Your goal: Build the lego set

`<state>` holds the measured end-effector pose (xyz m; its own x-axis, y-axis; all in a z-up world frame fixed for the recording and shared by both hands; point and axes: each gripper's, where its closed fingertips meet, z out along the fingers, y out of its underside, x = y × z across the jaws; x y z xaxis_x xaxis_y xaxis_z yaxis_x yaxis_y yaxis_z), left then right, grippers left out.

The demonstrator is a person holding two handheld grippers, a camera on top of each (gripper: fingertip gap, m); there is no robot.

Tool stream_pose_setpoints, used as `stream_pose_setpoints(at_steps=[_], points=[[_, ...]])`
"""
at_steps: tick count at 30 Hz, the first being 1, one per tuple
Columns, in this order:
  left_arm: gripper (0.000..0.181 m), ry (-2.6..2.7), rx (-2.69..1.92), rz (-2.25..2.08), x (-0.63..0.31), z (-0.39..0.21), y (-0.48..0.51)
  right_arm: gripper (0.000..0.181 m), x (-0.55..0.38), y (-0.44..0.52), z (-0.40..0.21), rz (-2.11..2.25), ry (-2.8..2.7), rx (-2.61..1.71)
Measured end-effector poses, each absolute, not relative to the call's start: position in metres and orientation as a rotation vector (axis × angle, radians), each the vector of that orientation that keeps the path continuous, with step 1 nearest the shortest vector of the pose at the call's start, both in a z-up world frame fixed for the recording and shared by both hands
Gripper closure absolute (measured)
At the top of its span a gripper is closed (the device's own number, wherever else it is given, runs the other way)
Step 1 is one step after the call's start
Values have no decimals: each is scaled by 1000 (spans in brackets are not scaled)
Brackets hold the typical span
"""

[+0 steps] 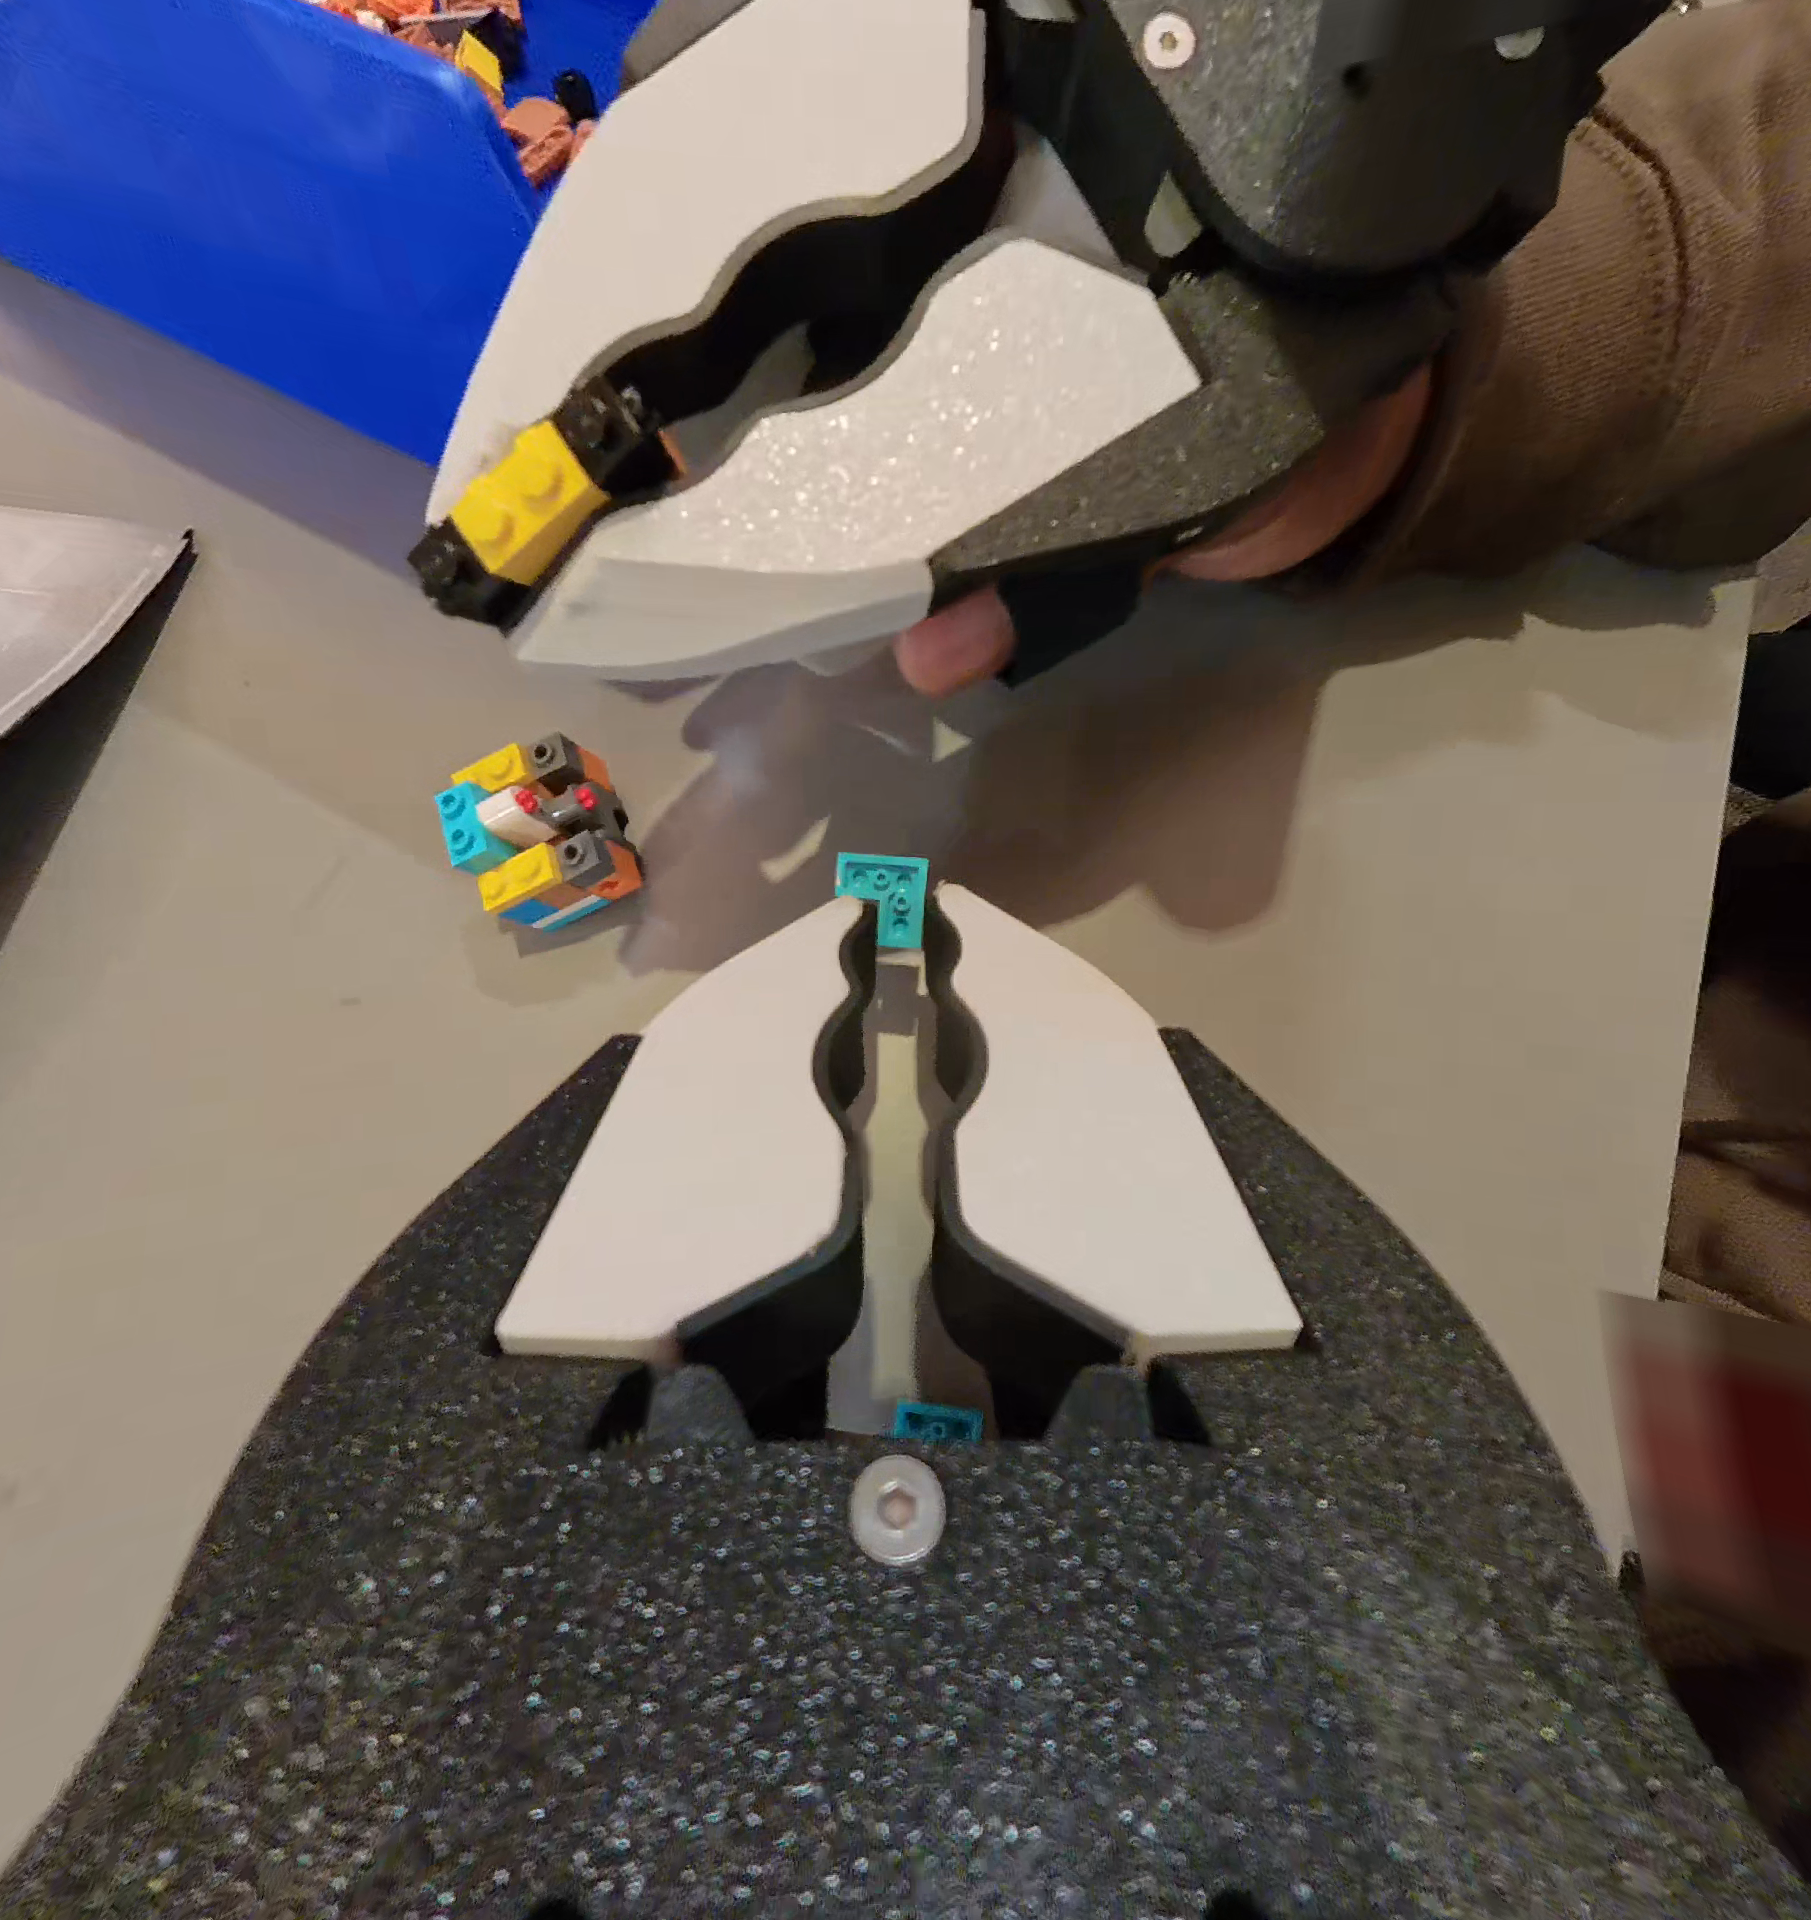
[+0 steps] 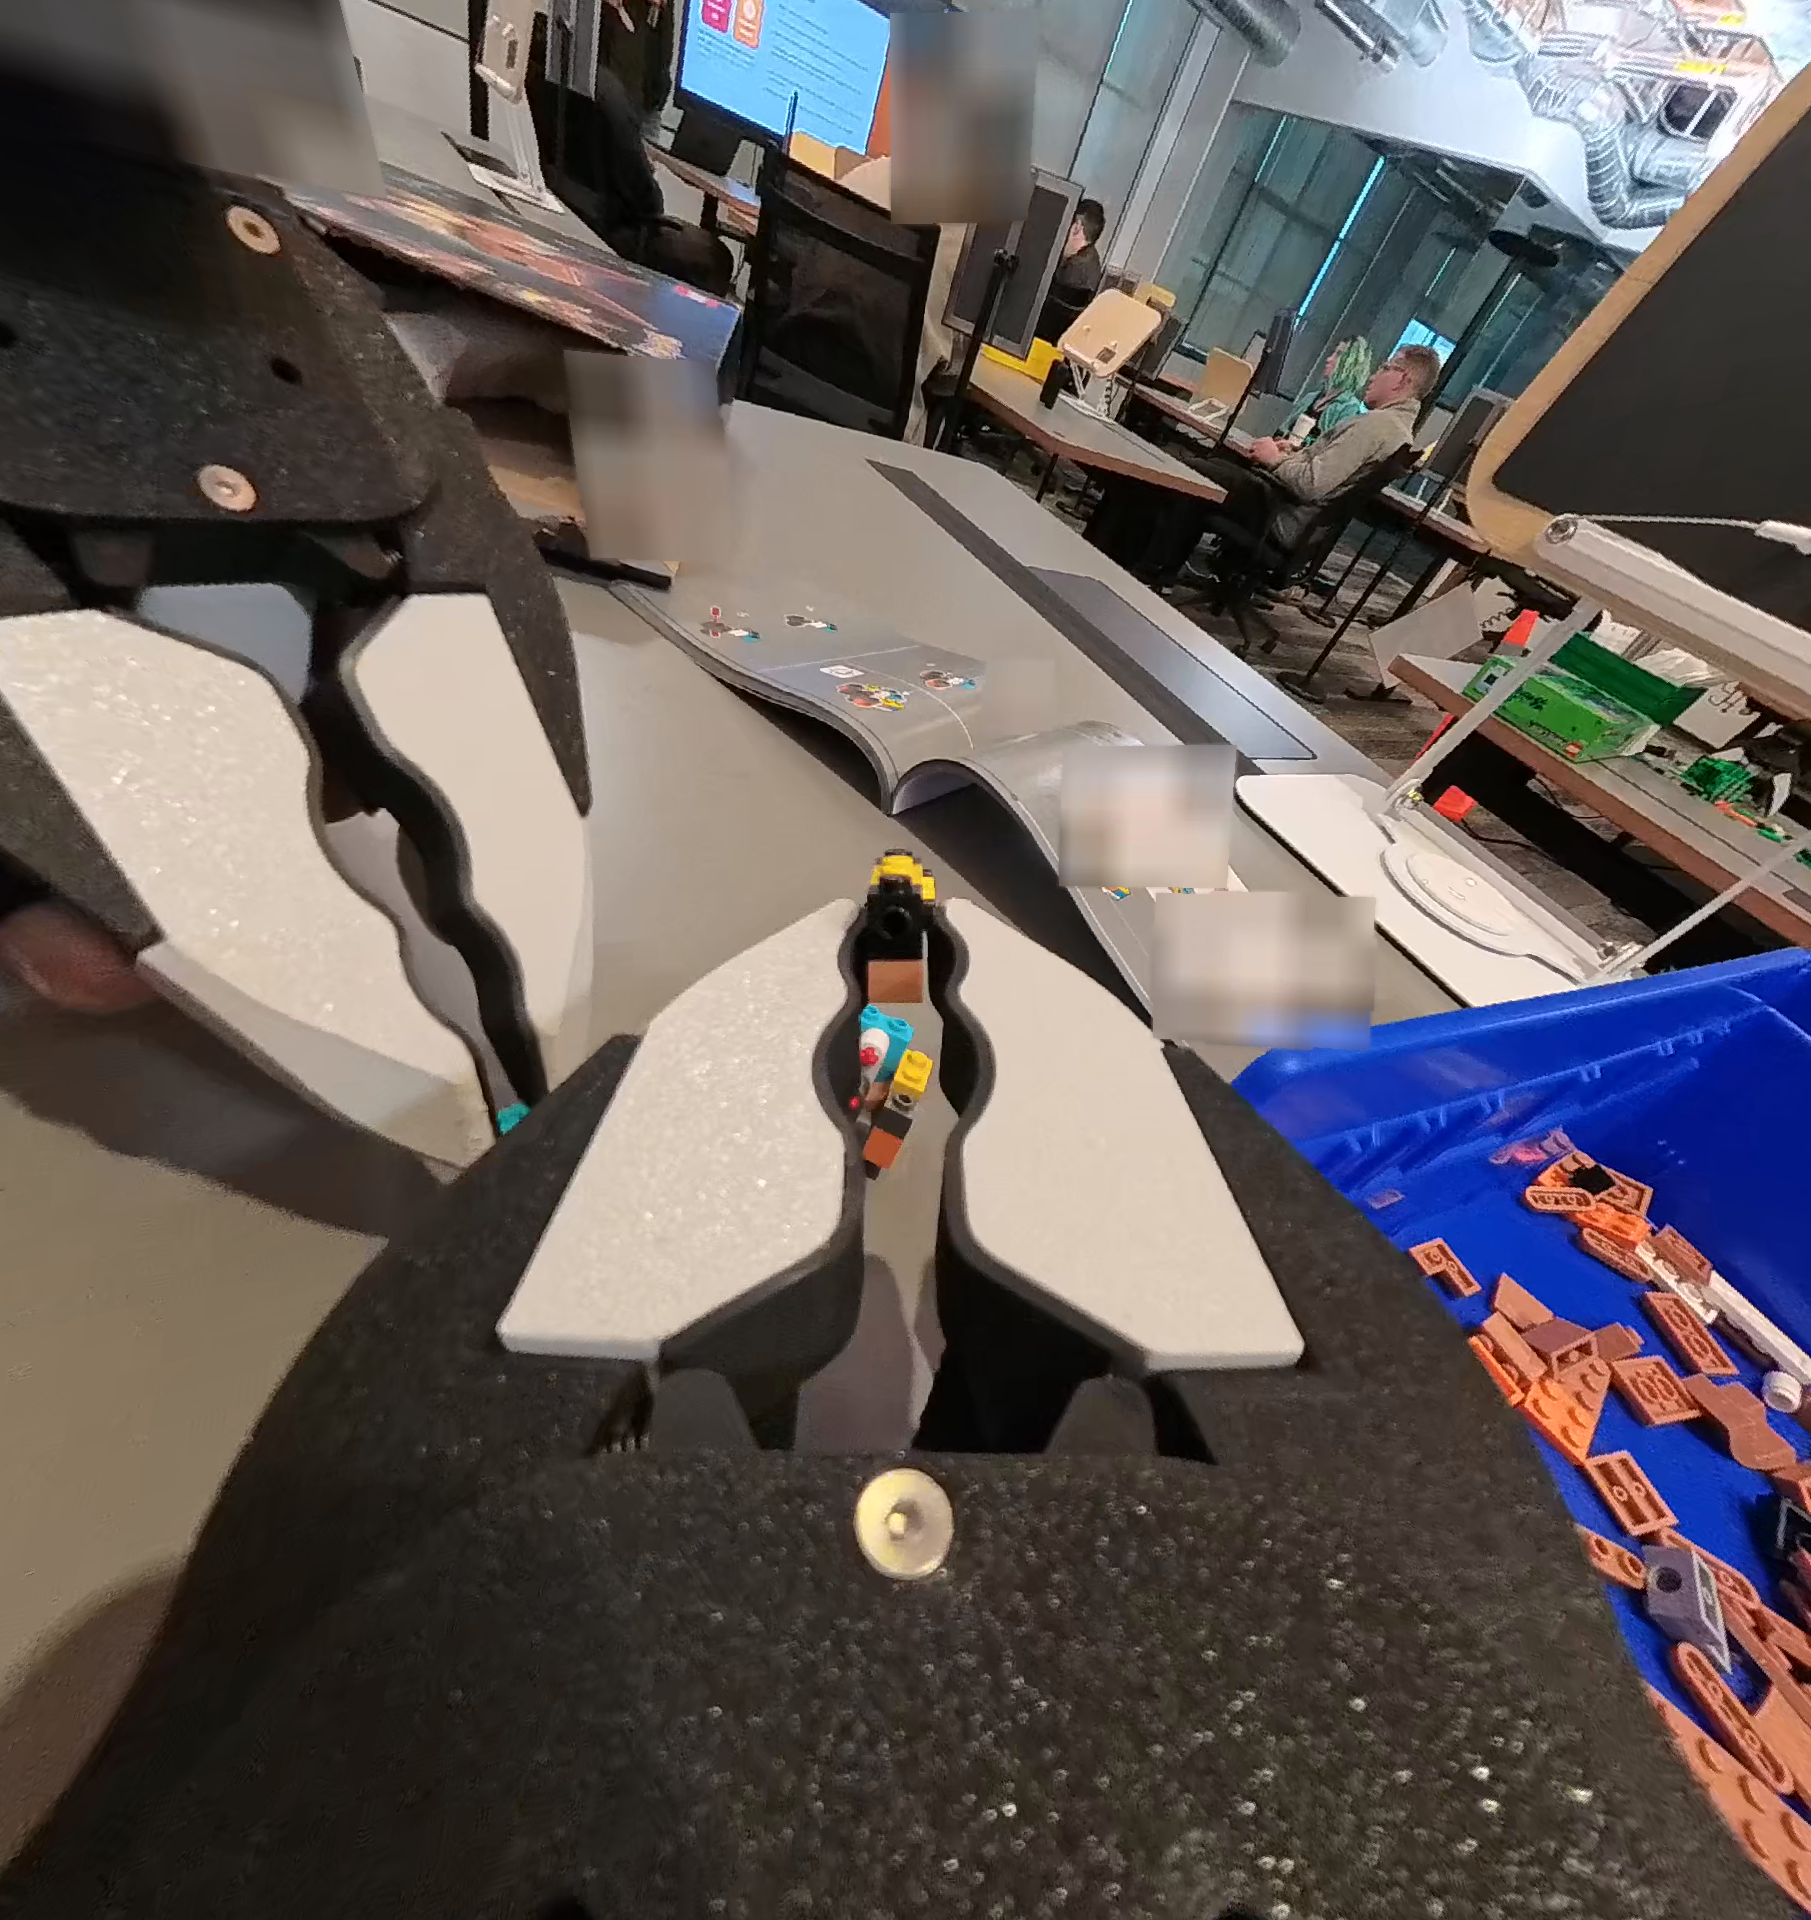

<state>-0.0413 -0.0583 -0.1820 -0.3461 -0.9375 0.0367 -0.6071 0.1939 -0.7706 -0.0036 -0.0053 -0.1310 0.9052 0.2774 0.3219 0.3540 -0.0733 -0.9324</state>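
A small teal corner plate (image 1: 883, 894) is pinched at the very tips of the left gripper (image 1: 896, 914), the fingers drawn narrow around one leg of it while the other leg juts out toward ten o'clock. A yellow and black brick stack (image 1: 532, 509) is clamped in the right gripper (image 1: 527, 551), seen in the left wrist view at eleven o'clock above the left tips; its fingers are closed on the stack, with black ends left sticking out on either side. The partly built model (image 1: 537, 836) is lying on the grey table (image 1: 205, 1039) at about ten o'clock from the left tips, touched by neither gripper. The blue bin (image 2: 1503, 1091) of loose brown pieces sits at three to four o'clock in the right wrist view, and the open instruction booklet (image 2: 880, 727) at twelve o'clock.

The main risk is judged to be the thin hold on the plate: only a small part is gripped, so it could be twisted or popped out once it is pressed against studs. If the two held pieces are joined in mid-air, a slight tilt would keep the studs from seating, and the force could push the stack sideways through the right fingers. A dropped plate could also skid off the smooth table or land among the bin pieces. The loose model could be knocked if either gripper is lowered carelessly.
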Motion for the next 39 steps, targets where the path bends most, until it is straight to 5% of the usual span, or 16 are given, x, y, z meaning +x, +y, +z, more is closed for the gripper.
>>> stream_pose_setpoints(at_steps=[8,18,39], points=[[173,1978,-1506,-1144,-43,-174,-56,171,-10,-8,-132,-41,-526,-1664],[173,1384,-1498,-2334,-48,-85,-51,172,-30,-22,-110,63,-571,-1511],[173,1067,-1591,-2773,-43,-85,-42,171,-35,-26,-103,68,-571,-1452]])
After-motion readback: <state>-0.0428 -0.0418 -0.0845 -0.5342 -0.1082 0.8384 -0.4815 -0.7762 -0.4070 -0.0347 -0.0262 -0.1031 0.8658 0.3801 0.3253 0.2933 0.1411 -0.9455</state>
